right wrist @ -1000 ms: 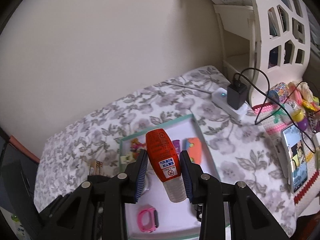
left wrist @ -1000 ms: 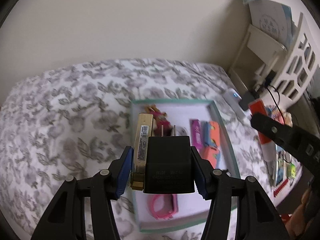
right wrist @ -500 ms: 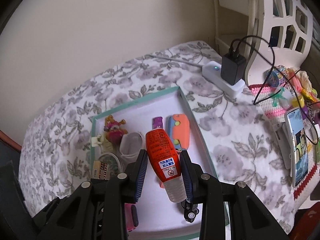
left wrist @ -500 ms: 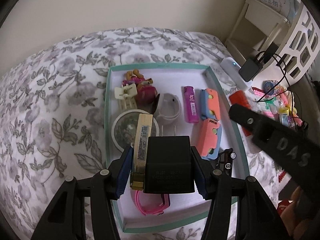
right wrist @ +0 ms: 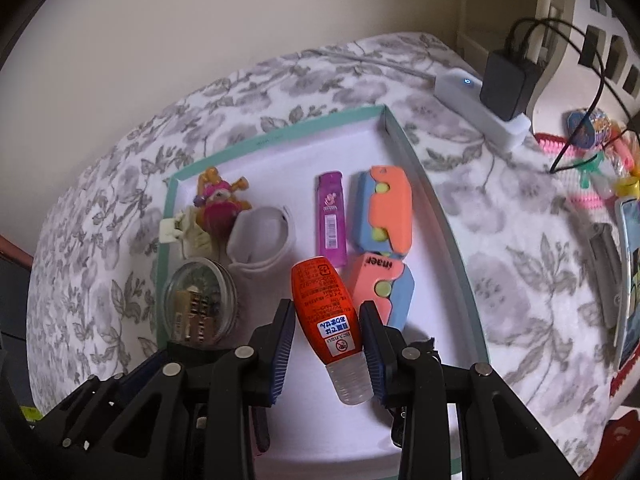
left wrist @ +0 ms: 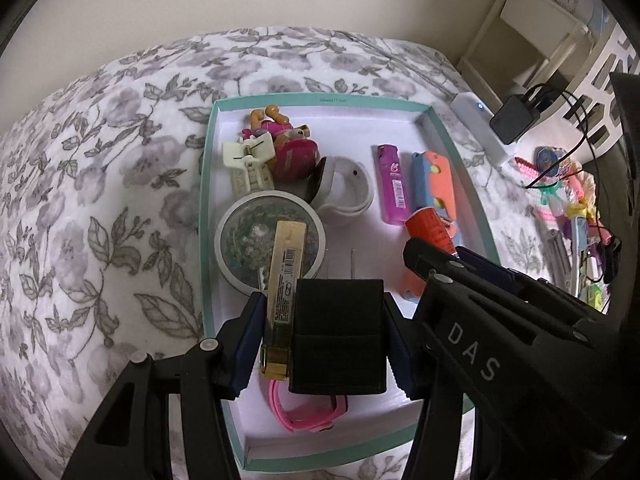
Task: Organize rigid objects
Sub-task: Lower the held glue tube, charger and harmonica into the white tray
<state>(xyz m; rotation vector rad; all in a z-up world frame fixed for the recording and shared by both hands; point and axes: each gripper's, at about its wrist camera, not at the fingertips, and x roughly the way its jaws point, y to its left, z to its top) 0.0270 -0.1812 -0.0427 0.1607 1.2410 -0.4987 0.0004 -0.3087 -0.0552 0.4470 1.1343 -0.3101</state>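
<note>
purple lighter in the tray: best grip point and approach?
Pinch the purple lighter across its narrow width, mid-body, coming straight down. It lies flat, long axis toward the tray's far wall. There's bare floor on its white-band side, but the orange-blue case lies close on the other, so that finger gets the tighter gap.

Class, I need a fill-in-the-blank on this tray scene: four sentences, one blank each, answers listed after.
1. The left gripper holds a black ____ and a gold stick.
2. The right gripper is shut on an ____ bottle.
3. The lighter in the tray is ____.
4. The watch under the left gripper is ____.

Answers: charger; orange; purple; pink
</note>
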